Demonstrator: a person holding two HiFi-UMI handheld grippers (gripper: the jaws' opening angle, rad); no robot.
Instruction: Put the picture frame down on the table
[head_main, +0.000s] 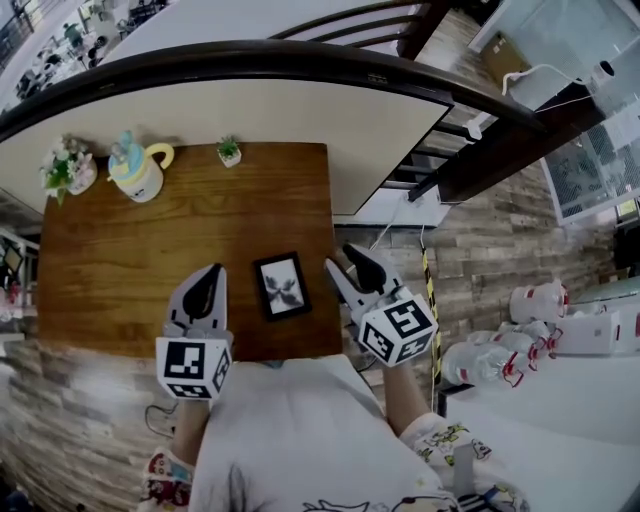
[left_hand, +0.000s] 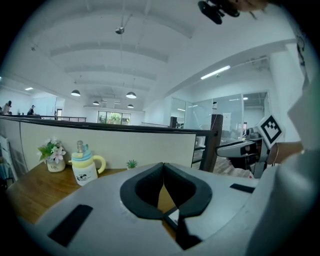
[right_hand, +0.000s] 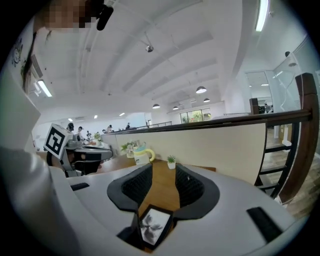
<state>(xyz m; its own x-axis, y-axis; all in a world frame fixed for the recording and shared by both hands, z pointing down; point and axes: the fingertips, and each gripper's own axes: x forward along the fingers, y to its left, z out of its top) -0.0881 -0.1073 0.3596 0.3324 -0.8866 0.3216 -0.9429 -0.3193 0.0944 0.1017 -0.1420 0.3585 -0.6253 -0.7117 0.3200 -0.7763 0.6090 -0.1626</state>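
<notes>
The picture frame (head_main: 281, 285), black with a pale print of a plant, lies flat on the wooden table (head_main: 120, 260) near its front edge. It sits between my two grippers and neither one touches it. My left gripper (head_main: 212, 272) is to its left, shut with nothing held, its fingertips meeting in the left gripper view (left_hand: 162, 167). My right gripper (head_main: 340, 257) hovers at the frame's right, open. In the right gripper view the picture frame (right_hand: 152, 226) shows low down, below the open right gripper (right_hand: 164, 172).
Along the table's far edge stand a flower pot (head_main: 68, 165), a lidded mug with a yellow handle (head_main: 140, 172) and a tiny potted plant (head_main: 229, 151), backed by a beige partition (head_main: 300, 110). The table's right edge (head_main: 332, 250) drops to plank floor with a cable.
</notes>
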